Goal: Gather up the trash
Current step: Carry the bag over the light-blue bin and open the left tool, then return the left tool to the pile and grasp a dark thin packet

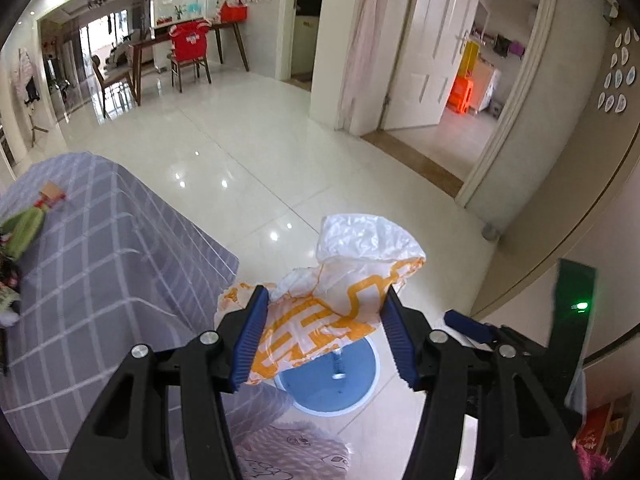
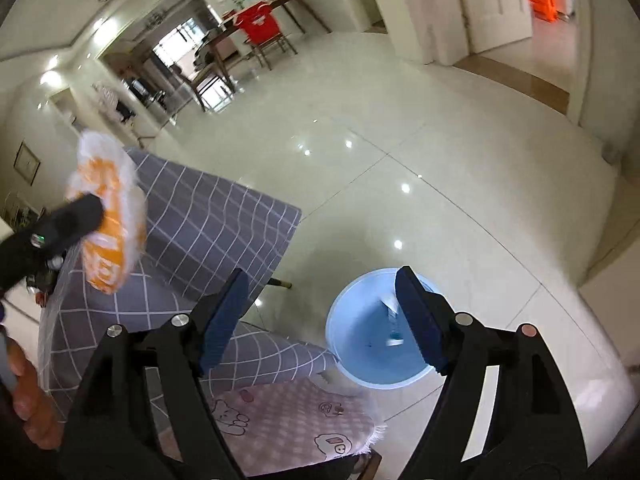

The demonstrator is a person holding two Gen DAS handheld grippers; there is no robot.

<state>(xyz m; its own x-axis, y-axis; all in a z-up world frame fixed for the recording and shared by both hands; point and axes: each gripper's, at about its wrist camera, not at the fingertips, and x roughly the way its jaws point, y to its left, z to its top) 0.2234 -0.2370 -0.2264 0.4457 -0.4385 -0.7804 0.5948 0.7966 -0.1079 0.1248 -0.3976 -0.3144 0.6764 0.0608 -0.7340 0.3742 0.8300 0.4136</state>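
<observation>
Hanging between the blue-padded fingers (image 1: 256,336) of the left gripper (image 1: 324,340), the crumpled white-and-orange plastic wrapper (image 1: 328,304) sits directly over the round light-blue plastic bin (image 1: 360,384) on the floor, as the left wrist view shows it. The fingers are clamped on the wrapper from both sides, its loose white end standing up and away past the fingertips. The wrapper's long axis runs roughly across the fingers, from lower left to upper right. Dropping it looks like the step in hand, and that turns on the wrapper being above the bin's mouth: in the left view the bin lies just below and beyond the fingertips, though part of the wrapper seems to overhang the near rim, so a small carry forward may be wanted.

The right gripper (image 2: 320,320) holds nothing; its fingers are spread wide apart, framing the same bin (image 2: 348,344) between them. From that view the wrapper (image 2: 108,216) appears up and to the left, over the desk covered in a grey checked cloth (image 2: 200,216), with the bin down to the right of it.

By count: one wrapper in hand, one bin, and at least one pale scrap (image 2: 392,320) lying inside the bin. A few blurred items (image 1: 24,228) lie on the desk at the far left; how many cannot be told.
</observation>
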